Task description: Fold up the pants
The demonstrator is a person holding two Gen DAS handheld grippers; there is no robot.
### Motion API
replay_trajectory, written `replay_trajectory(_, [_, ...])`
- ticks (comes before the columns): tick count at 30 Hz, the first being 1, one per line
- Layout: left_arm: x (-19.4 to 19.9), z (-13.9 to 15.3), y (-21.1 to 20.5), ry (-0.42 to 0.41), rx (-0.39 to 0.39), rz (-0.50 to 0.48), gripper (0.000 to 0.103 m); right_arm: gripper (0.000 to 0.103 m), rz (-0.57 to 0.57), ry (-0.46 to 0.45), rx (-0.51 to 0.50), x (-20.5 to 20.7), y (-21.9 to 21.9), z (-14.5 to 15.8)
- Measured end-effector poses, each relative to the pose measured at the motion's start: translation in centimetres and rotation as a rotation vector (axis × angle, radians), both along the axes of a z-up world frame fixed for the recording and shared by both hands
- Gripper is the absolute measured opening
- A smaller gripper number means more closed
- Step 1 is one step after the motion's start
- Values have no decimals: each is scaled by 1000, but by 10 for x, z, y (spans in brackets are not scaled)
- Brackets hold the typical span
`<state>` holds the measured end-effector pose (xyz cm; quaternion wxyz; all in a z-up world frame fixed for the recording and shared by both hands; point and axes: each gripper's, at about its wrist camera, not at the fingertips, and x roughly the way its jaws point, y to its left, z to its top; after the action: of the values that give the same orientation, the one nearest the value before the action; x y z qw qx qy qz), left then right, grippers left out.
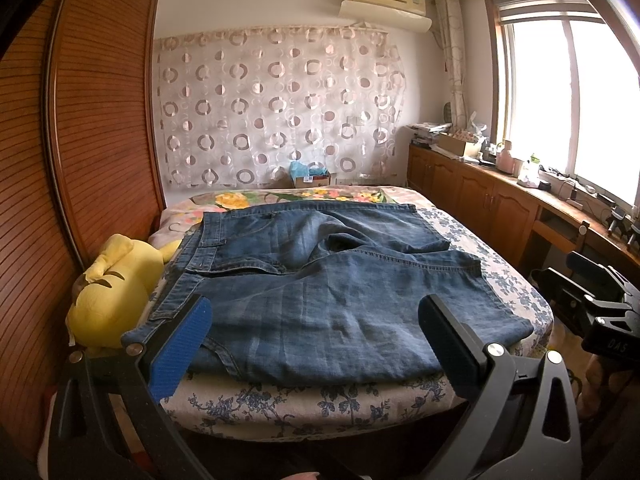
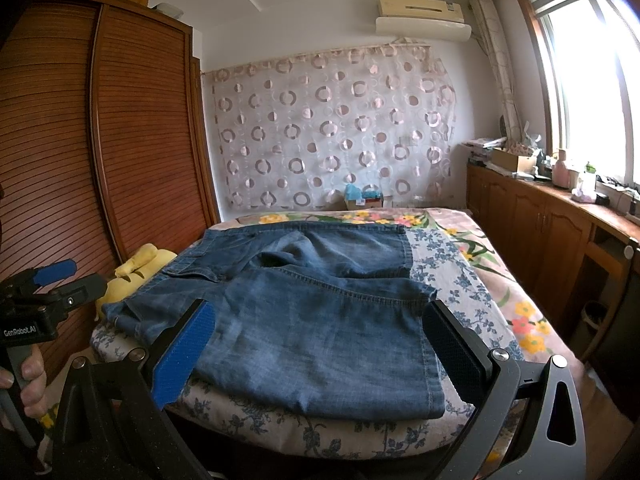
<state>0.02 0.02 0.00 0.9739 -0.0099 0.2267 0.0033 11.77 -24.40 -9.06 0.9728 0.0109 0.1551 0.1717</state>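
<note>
Blue jeans [image 1: 320, 288] lie on the bed, folded over so the legs rest across the upper part; they also show in the right wrist view [image 2: 312, 312]. My left gripper [image 1: 316, 312] is open and empty, held back from the near edge of the bed, jaws wide apart over the jeans' near edge. My right gripper [image 2: 320, 320] is open and empty in the same way. The right gripper's body shows at the right edge of the left wrist view [image 1: 596, 304], and the left gripper at the left edge of the right wrist view [image 2: 44, 300].
The bed [image 1: 320, 404] has a floral sheet. A yellow plush toy [image 1: 112, 292] lies at its left side against a wooden wardrobe [image 1: 80, 140]. A low wooden cabinet [image 1: 492, 196] with clutter runs along the right under the window. A box [image 1: 310, 178] sits behind the bed.
</note>
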Motion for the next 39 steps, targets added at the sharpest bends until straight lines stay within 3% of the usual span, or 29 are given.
replay_trajectory(39, [0, 0, 0, -6, 2, -2, 103, 103, 0, -5, 0, -1, 3, 0])
